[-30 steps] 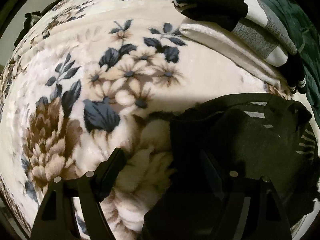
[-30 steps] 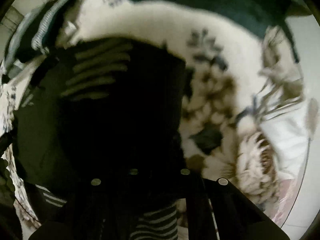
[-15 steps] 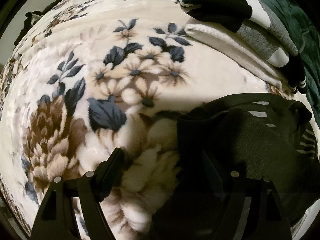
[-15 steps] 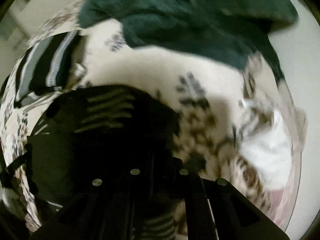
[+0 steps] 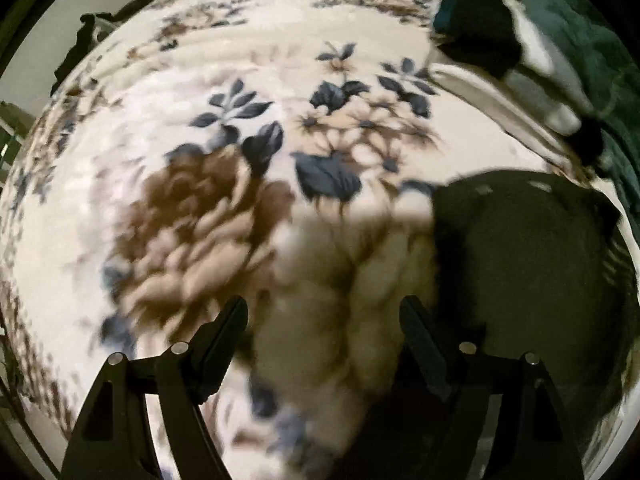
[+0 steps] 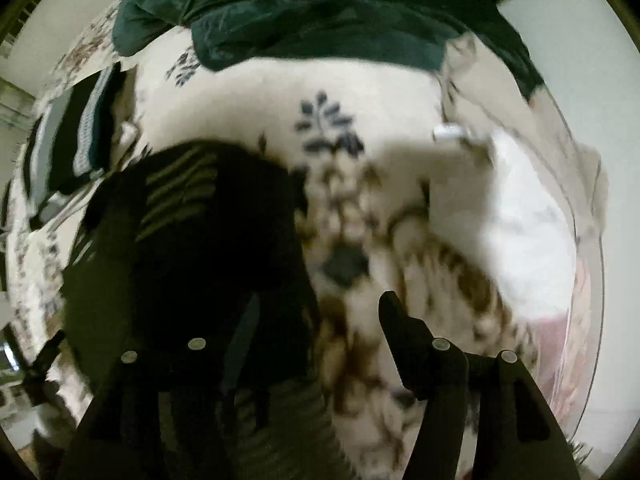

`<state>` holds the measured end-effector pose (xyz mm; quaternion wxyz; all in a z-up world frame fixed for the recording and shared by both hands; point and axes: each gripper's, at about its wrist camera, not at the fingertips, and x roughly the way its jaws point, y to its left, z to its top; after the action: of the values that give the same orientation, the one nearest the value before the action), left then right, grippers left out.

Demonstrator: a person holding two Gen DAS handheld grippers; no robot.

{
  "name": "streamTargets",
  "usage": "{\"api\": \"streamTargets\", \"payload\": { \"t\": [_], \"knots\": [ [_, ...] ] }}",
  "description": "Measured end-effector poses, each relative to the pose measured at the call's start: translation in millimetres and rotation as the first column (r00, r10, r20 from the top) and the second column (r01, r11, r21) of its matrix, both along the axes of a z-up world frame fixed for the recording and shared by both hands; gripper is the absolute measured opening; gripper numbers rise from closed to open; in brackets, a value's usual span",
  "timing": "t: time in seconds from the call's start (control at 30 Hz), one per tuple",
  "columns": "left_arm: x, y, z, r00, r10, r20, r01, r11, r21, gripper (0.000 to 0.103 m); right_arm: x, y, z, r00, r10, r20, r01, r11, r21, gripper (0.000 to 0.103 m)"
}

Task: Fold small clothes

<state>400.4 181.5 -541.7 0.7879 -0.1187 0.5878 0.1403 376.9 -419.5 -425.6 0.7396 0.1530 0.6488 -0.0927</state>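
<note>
A small black garment with pale stripes (image 5: 528, 256) lies bunched on a floral blanket (image 5: 224, 128). In the left wrist view my left gripper (image 5: 324, 316) is open and empty over the blanket, with the garment just to its right. In the right wrist view the same garment (image 6: 192, 248) lies on the left. My right gripper (image 6: 320, 312) is open, with its left finger over the garment and its right finger over the blanket (image 6: 360, 100). Both views are blurred.
A stack of folded clothes in black, grey and white (image 5: 516, 52) sits at the back right, also in the right wrist view (image 6: 76, 136). A dark green cloth (image 6: 320, 12) lies heaped beyond. A white pillow-like item (image 6: 528, 232) lies at the right.
My right gripper has opened and let go of the black garment, which now lies on the blanket. My left gripper has drawn away to the left of the garment.
</note>
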Motion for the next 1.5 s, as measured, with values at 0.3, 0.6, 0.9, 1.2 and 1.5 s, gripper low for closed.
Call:
{"api": "streamTargets", "payload": {
  "t": [0.3,0.6,0.9,1.2,1.5],
  "knots": [
    [-112,-173,53,0.964,-0.263,-0.032,0.255,0.955,-0.151,0.077,-94,-36,3,0.996,0.04,-0.085,-0.027,0.987,0.156,0.074],
    [-219,-436,-9,0.822,-0.524,-0.223,0.393,0.805,-0.445,0.077,-107,-105,16,0.983,0.151,-0.109,-0.128,0.972,0.198,0.074],
    [-244,-482,-48,0.819,-0.522,-0.236,0.484,0.851,-0.204,0.013,3,-87,3,0.963,0.267,0.038,-0.266,0.919,0.292,0.074],
    [-248,-445,-4,0.886,-0.446,-0.128,0.413,0.884,-0.22,0.007,123,-60,-128,0.984,0.132,-0.117,-0.06,0.873,0.485,0.07],
    [-259,-375,66,0.96,-0.279,0.01,0.269,0.917,-0.294,0.007,137,-26,-95,0.981,0.188,-0.052,-0.15,0.896,0.418,0.005]
  ]
}}
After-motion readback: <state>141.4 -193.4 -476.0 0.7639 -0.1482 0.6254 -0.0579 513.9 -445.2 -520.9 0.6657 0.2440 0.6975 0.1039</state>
